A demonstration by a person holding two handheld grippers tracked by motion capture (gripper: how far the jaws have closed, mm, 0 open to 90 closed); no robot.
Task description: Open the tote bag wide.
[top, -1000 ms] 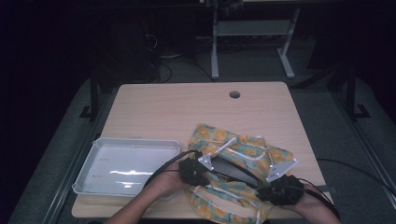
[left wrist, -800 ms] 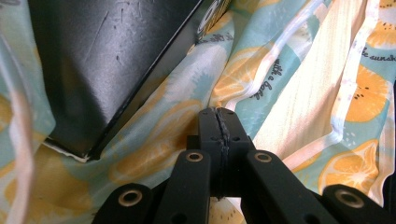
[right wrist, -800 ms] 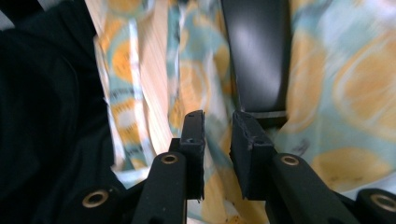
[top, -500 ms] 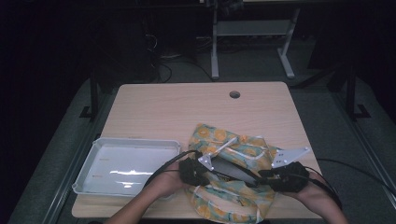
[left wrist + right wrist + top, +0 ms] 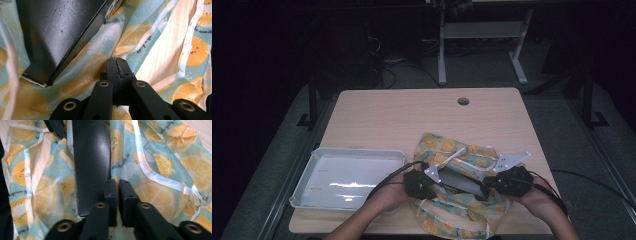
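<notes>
The near end of the bag (image 5: pixel 462 200) was cut off by the table (image 5: pixel 402 115) edge and partly covered by both hands. A tray (image 5: pixel 347 175) lay at the table's seven o'clock, just left of the left hand. The bag lay at five o'clock with a black box (image 5: pixel 462 182) on it, between the grippers. The left gripper (image 5: pixel 117 67), at the box's nine o'clock, had its jaws pressed together on a fold of the bag. The right gripper (image 5: pixel 118 192), at the box's three o'clock, had just been closing; a narrow slit remained between its jaws, and whether they pinched the cloth was unclear.
</notes>
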